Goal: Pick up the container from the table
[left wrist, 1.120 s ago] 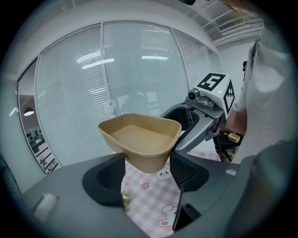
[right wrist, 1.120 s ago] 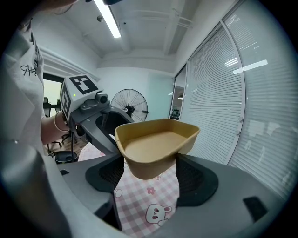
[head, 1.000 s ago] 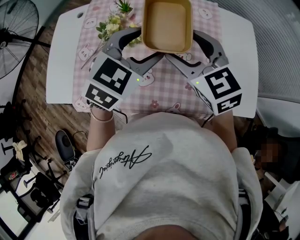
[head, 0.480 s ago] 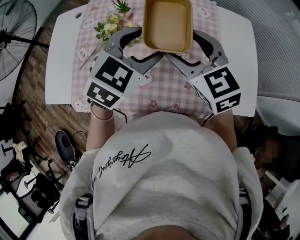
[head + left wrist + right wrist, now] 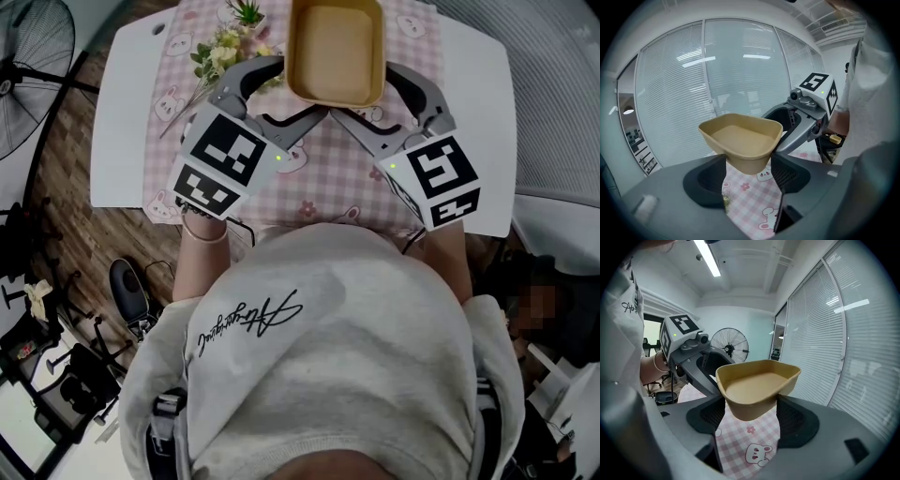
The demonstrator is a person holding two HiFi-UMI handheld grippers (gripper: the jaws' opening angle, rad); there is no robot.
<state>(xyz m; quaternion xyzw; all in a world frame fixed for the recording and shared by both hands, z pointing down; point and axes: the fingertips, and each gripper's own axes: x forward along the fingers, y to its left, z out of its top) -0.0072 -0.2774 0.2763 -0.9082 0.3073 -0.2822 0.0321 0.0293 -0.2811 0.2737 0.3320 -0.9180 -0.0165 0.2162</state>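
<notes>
The container is a tan, empty, rounded-rectangular tray, lifted clear of the table. My left gripper is shut on its near-left corner and my right gripper on its near-right corner. In the left gripper view the container sits level between the two dark pads of the left gripper, with the right gripper's marker cube behind it. In the right gripper view the container is clamped by the right gripper, above the pink cloth.
A pink checked cloth with bunny prints covers the middle of the white table. A small flower bunch lies on the cloth left of the container. A standing fan and chair bases stand on the wooden floor at the left.
</notes>
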